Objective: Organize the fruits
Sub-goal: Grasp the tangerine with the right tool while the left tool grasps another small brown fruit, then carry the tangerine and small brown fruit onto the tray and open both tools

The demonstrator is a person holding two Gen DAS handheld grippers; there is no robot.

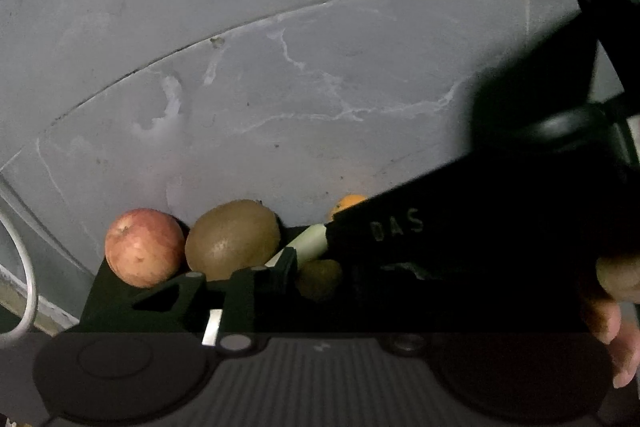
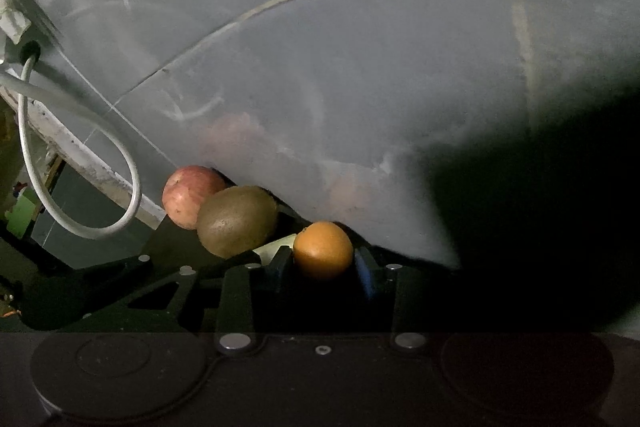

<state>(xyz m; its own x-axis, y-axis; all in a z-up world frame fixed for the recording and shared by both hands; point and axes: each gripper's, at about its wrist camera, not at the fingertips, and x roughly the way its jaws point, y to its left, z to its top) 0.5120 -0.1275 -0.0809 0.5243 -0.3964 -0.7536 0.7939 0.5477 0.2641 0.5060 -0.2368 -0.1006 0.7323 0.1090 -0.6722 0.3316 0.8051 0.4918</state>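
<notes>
In the right wrist view an orange (image 2: 323,250) sits between my right gripper's (image 2: 323,261) fingers, and the gripper is shut on it. To its left lie a large kiwi (image 2: 236,221) and a red apple (image 2: 192,197), touching each other. The left wrist view shows the same apple (image 1: 144,247) and large kiwi (image 1: 232,239). My left gripper (image 1: 320,269) is shut on a small dim kiwi (image 1: 320,279); its right finger is hidden. The right gripper's black body (image 1: 420,227) crosses in front and hides most of the orange (image 1: 348,203).
The fruits rest on a dark ledge against a grey veined tile surface (image 2: 360,67) with pale grout lines. A white cable (image 2: 80,187) loops at the left, also seen as a white cable (image 1: 28,267). A person's hand (image 1: 616,331) is at the right edge.
</notes>
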